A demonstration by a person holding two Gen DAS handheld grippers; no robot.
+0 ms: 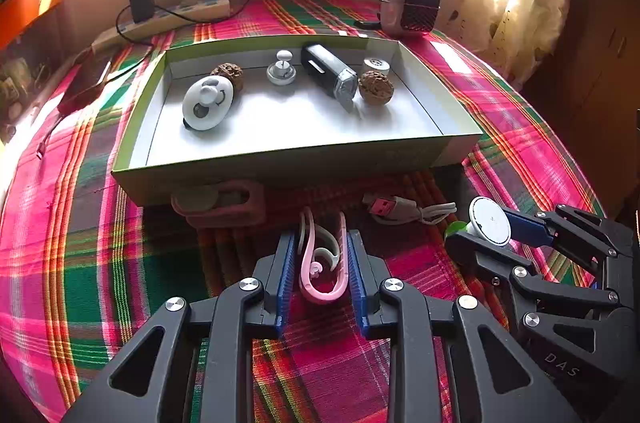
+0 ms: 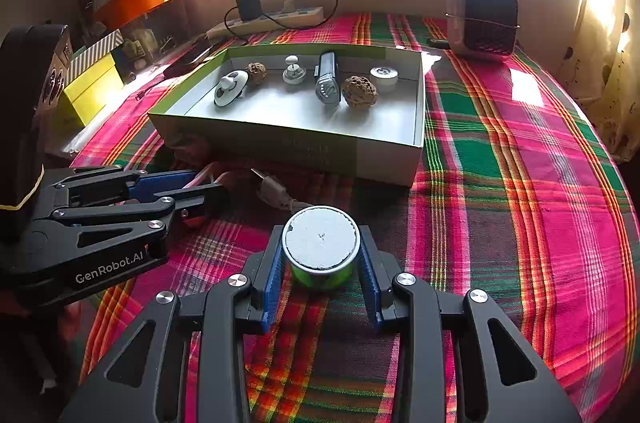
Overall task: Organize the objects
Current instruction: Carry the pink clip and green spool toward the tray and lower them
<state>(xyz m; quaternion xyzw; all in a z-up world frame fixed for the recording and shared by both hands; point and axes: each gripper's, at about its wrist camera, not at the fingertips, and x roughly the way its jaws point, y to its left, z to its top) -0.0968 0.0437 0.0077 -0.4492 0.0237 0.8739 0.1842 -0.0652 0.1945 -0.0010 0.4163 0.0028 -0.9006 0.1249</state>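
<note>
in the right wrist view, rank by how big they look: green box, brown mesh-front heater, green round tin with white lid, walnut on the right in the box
1. Green cardboard box
2. Brown mesh-front heater
3. Green round tin with white lid, though nearness to the camera enlarges it
4. Wrinkled brown walnut

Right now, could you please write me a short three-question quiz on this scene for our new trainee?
1. True or false: the right gripper is closed on a green cylinder with a white top.
2. What sits between the left gripper's blue pads?
A. a walnut
B. a pink and white clip
C. a USB cable
3. How many walnuts lie in the open box?

Key: 1 true. 2 B. 3 two: one on the right, one on the left.
</note>
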